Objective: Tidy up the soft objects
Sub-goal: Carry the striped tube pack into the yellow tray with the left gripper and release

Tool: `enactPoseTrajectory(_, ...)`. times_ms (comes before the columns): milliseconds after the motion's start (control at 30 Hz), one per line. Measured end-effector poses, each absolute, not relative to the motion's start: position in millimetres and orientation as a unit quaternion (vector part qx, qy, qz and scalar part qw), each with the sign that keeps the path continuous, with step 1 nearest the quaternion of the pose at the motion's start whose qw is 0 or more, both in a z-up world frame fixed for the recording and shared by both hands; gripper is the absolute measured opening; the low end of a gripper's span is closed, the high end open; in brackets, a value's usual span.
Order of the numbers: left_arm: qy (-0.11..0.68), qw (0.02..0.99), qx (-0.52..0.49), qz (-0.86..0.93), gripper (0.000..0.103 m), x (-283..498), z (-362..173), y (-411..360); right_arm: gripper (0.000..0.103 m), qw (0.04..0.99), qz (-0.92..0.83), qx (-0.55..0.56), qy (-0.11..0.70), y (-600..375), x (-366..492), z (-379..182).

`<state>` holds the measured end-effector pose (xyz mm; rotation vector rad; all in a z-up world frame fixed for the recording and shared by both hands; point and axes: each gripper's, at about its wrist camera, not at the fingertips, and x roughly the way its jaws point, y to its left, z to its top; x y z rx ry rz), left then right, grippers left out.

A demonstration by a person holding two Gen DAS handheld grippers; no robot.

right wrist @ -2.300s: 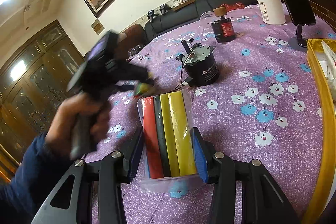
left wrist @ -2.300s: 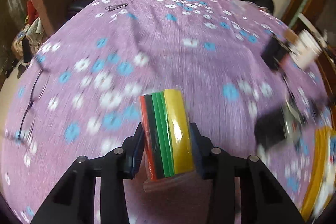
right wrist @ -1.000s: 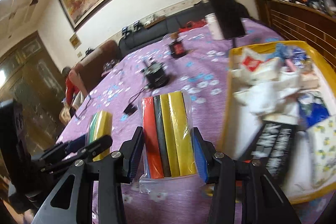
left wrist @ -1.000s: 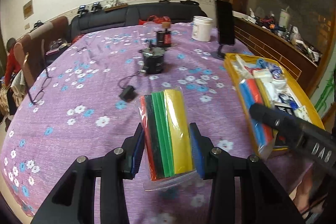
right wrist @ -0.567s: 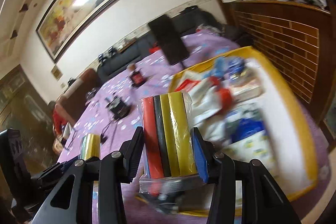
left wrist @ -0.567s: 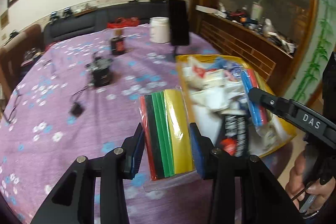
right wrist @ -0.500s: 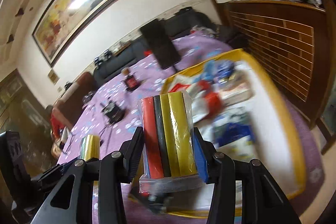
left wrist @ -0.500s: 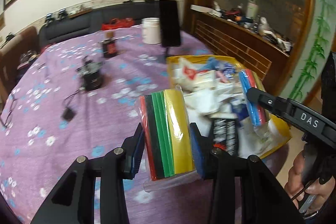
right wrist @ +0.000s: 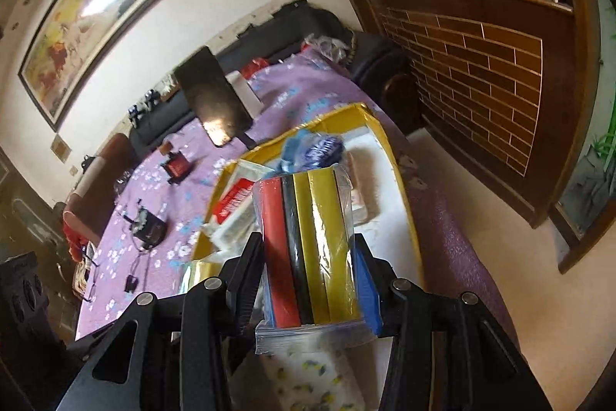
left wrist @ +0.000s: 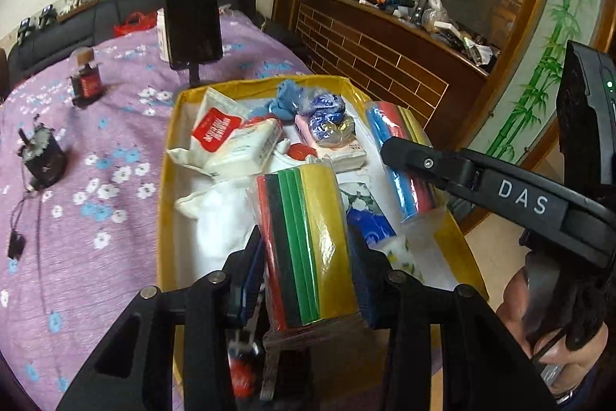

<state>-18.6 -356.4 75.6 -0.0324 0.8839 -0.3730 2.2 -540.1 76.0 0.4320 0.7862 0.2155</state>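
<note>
My left gripper (left wrist: pixel 306 257) is shut on a clear bag of red, black, green and yellow strips (left wrist: pixel 308 218), held over the near half of the yellow box (left wrist: pixel 163 203). The box holds white packets, a blue cloth and other soft things. To the right, one finger of my right gripper (left wrist: pixel 423 160) crosses the box with a bag of blue and red strips (left wrist: pixel 396 172) behind it. In the right wrist view my right gripper (right wrist: pixel 310 257) is shut on that bag of red, black and yellow strips (right wrist: pixel 308 237), above the yellow box (right wrist: pixel 402 187).
A purple flowered cloth (left wrist: pixel 96 218) covers the table. On it stand a phone on a stand (left wrist: pixel 192 14), a black motor with a cable (left wrist: pixel 42 160) and a small red-labelled bottle (left wrist: pixel 86 83). A wooden cabinet (left wrist: pixel 385 56) is close behind the box. A hand (left wrist: pixel 539 334) grips the right tool.
Both grippers swung from over the open cloth to above the yellow box, each keeping its bag. The box now fills the middle of both views.
</note>
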Motion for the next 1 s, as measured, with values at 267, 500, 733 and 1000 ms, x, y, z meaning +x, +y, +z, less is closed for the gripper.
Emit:
enactPoseTrajectory(267, 0.446, 0.877, -0.037, -0.176, 0.040, 7.1, 61.4, -362.3, 0.049, 0.889, 0.094, 0.198, 0.403, -543.6, 26.5, 61.6)
enactPoseTrajectory(500, 0.451, 0.874, -0.037, -0.175, 0.040, 16.1, 57.4, -364.8, 0.049, 0.886, 0.087, 0.189, 0.414, -539.2, 38.4, 55.9)
enactPoseTrajectory(733, 0.453, 0.872, -0.043, -0.180, 0.040, 27.7, 50.4, -368.9, 0.050, 0.881, 0.078, 0.185, 0.429, -539.4, 42.9, 52.2)
enactPoseTrajectory(1000, 0.454, 0.867, -0.050, -0.199, 0.042, 35.1, 45.4, -370.0, 0.051, 0.875, 0.070, 0.185, 0.442, -538.6, 45.2, 47.7)
